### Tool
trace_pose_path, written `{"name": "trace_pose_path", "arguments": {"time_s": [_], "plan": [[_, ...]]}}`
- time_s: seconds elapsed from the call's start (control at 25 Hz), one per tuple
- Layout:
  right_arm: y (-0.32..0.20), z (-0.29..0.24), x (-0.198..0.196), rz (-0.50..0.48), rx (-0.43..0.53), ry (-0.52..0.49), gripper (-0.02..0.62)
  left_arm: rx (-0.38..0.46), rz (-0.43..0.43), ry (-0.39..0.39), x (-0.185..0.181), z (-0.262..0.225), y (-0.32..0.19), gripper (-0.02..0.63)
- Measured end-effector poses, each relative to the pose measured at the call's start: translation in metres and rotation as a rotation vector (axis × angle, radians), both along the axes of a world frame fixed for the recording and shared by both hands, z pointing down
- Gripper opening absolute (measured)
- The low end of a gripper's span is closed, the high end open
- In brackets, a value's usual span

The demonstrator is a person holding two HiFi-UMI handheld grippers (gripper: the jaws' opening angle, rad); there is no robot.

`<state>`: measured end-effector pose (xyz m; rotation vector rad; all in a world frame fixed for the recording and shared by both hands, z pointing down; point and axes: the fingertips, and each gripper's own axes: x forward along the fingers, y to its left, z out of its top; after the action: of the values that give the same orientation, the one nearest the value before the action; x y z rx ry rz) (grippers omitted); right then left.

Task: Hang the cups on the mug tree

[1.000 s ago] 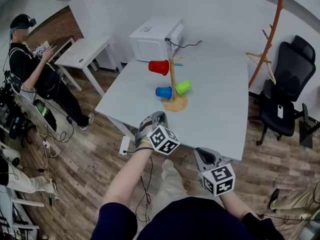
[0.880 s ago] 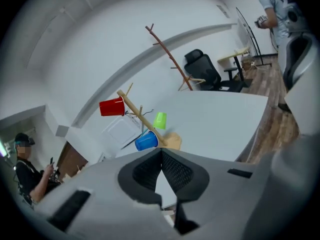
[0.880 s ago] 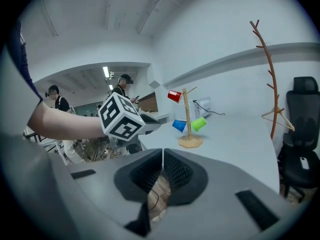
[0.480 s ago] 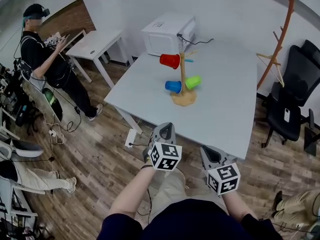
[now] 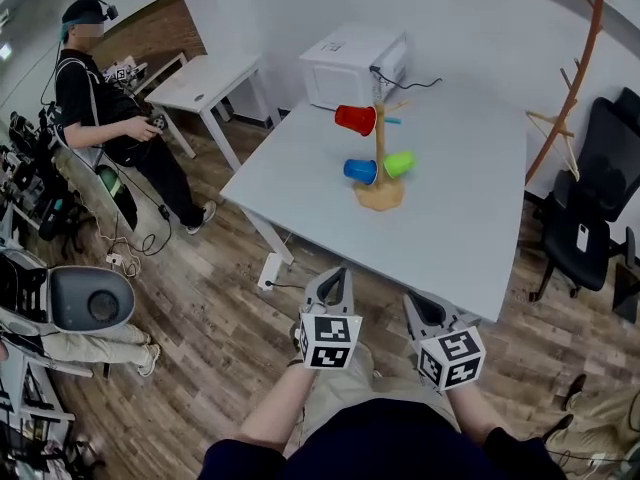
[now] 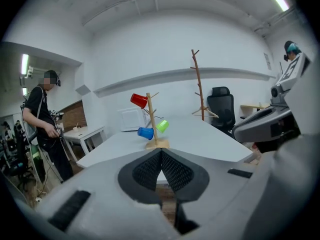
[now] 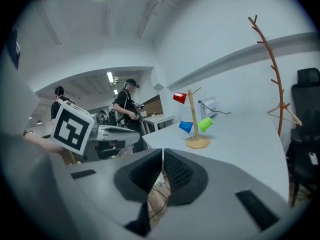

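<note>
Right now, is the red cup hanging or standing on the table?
Hanging: the red cup sits sideways on an upper peg of the mug tree.

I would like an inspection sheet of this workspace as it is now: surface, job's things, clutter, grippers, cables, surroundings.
Surface: white table, no spill seen.
Job's things: mug tree upright; red cup high, blue cup and green cup lower, all three hanging.
Clutter: white microwave at the table's far edge.
Grippers: left hand-held gripper and right hand-held gripper both shut, empty, short of the table's near edge.
Cables: black cable beside the microwave; power strip on the floor.
Surroundings: person with a headset, second white table, office chair, wooden coat stand.
</note>
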<state>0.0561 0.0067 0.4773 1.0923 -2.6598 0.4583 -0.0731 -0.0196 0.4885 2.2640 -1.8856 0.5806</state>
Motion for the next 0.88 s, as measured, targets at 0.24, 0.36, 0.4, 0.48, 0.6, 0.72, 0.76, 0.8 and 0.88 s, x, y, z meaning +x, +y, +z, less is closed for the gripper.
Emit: {"name": "trace_pose_path", "arguments": {"time_s": [0.24,0.36,0.4,0.48,0.6,0.72,0.76,0.8,0.88], "plan": [[0.002,0.001,-0.01,-0.035,0.001,0.005,0.032,-0.003,-0.047,0.053,-0.008,-0.001,0.023,0.018],[0.003,0.002,-0.013,-0.049,0.005,0.012,0.032,0.004,-0.065,0.089,-0.008,-0.003,0.032,0.018],[0.003,0.002,-0.014,-0.052,0.006,0.014,0.032,0.005,-0.07,0.1,-0.008,-0.004,0.035,0.019],[0.004,0.002,-0.015,-0.056,0.007,0.015,0.032,0.007,-0.074,0.117,-0.007,-0.006,0.039,0.018],[0.006,0.003,-0.013,-0.057,0.006,0.017,0.032,0.006,-0.065,0.128,-0.005,-0.007,0.044,0.019],[0.008,0.004,-0.012,-0.062,0.003,0.024,0.032,0.004,-0.061,0.134,-0.003,-0.008,0.047,0.02],[0.008,0.004,-0.012,-0.066,0.004,0.029,0.032,0.003,-0.061,0.136,-0.003,-0.007,0.047,0.02],[0.009,0.005,-0.013,-0.07,0.005,0.034,0.031,0.002,-0.06,0.139,-0.003,-0.007,0.048,0.02],[0.01,0.004,-0.014,-0.075,0.01,0.042,0.031,-0.004,-0.058,0.139,-0.003,-0.006,0.048,0.02]]}}
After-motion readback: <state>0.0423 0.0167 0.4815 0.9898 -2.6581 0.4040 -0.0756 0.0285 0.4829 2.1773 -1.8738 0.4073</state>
